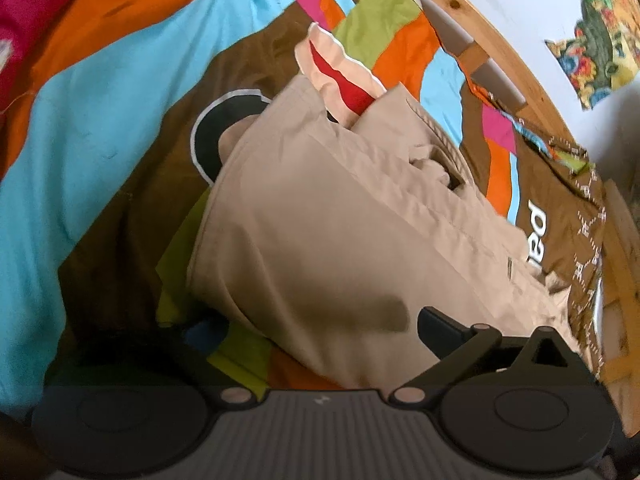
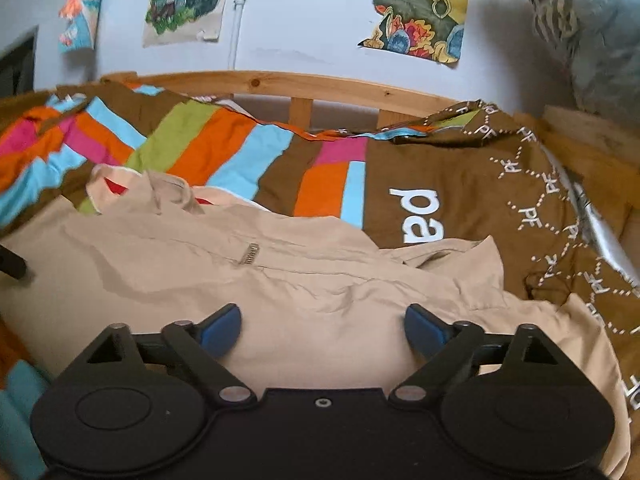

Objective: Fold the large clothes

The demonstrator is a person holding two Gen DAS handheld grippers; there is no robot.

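A large beige garment (image 1: 320, 216) lies crumpled on the striped bedspread (image 1: 104, 92), with a peach and red piece (image 1: 340, 76) sticking out at its far end. My left gripper (image 1: 320, 324) is open wide at the garment's near edge. Its right finger (image 1: 440, 330) rests on top of the cloth, and its left finger (image 1: 204, 334) is partly hidden under the fold. In the right wrist view the same garment (image 2: 280, 280) spreads out flat, showing a small metal zip pull (image 2: 249, 259). My right gripper (image 2: 324, 320) hovers open just over the cloth, with nothing between its blue pads (image 2: 224, 330).
A wooden bed rail (image 2: 320, 84) runs along the far side, below a white wall with posters (image 2: 416, 8). The brown part of the bedspread (image 2: 460, 184) with white lettering lies to the right. A dark finger tip (image 2: 12, 264) shows at the left edge.
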